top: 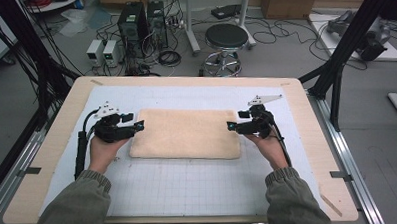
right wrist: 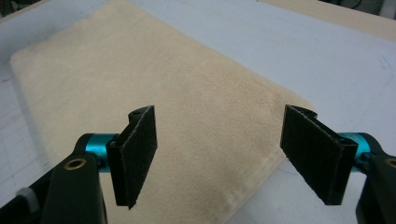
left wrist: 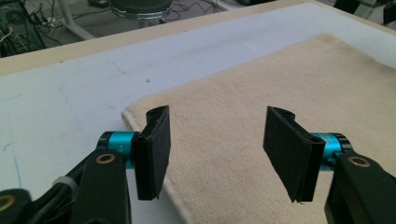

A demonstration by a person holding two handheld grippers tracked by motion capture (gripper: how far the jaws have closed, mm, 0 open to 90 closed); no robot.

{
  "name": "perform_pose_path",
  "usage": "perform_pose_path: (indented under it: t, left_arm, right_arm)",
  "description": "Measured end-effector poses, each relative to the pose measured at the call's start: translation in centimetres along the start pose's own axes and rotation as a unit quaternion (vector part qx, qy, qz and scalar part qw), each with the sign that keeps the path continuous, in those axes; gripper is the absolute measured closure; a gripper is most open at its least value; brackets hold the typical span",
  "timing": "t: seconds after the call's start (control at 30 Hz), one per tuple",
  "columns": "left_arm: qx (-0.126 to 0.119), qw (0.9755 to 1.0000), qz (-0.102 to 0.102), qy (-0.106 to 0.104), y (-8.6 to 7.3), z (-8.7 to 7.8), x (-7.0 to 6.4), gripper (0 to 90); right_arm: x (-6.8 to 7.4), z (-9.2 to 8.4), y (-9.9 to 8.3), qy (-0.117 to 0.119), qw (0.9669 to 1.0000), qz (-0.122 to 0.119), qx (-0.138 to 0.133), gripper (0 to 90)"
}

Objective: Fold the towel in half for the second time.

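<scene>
A cream towel (top: 186, 132) lies flat, folded into a rectangle, in the middle of the white gridded mat (top: 189, 187). My left gripper (top: 137, 125) sits at the towel's left edge, pointing right, and stands open. In the left gripper view its jaws (left wrist: 217, 149) straddle the towel's (left wrist: 261, 107) near corner with nothing pressed between the pads. My right gripper (top: 232, 126) sits at the towel's right edge, pointing left, also open. In the right gripper view its jaws (right wrist: 219, 158) hover over the towel's (right wrist: 154, 88) edge, apart from the cloth.
The mat lies on a wooden table (top: 307, 118). Beyond the far edge stand a black stool (top: 226, 41), computer cases (top: 133, 24) and floor cables. Black frame posts (top: 349, 41) rise at the right and left.
</scene>
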State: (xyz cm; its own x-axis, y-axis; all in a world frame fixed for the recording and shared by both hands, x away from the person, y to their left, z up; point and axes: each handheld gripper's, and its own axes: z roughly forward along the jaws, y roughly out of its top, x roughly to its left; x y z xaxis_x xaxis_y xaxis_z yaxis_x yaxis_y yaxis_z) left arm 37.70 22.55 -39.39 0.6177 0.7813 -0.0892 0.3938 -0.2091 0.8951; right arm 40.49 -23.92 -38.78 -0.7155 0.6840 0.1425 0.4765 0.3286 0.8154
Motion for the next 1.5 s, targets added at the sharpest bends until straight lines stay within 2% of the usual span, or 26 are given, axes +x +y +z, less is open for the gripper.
perform_pose_path:
  t: [0.17, 0.3, 0.6, 1.07, 1.3, 1.5]
  left_arm:
    - [0.007, 0.9999, 0.000, -0.009, -0.1, -0.1, -0.1, 35.4]
    - [0.007, 0.9999, 0.003, -0.012, -0.2, -0.3, -0.3, 32.0]
    - [0.008, 0.9998, 0.009, -0.019, -0.3, -1.2, -0.7, 25.5]
    - [0.003, 0.9994, 0.027, -0.024, -0.1, -2.6, -1.8, 19.7]
    - [-0.001, 0.9989, 0.038, -0.028, -0.1, -3.6, -2.4, 18.3]
    - [-0.007, 0.9992, 0.031, -0.026, -0.9, -4.5, -2.4, 17.7]
  right_arm:
    - [0.6, -0.4, 0.2, -0.002, 0.9999, -0.009, -0.008, 20.7]
    - [1.1, -0.8, 0.2, -0.003, 0.9996, -0.021, -0.021, 20.4]
    - [1.8, -1.8, -0.6, -0.008, 0.9994, -0.020, -0.027, 13.4]
    - [3.4, -3.1, -0.2, -0.018, 0.9978, -0.055, -0.033, 12.2]
    - [3.9, -3.7, -0.2, -0.013, 0.9979, -0.056, -0.028, 12.2]
    - [4.4, -4.3, -0.2, -0.010, 0.9976, -0.061, -0.030, 11.9]
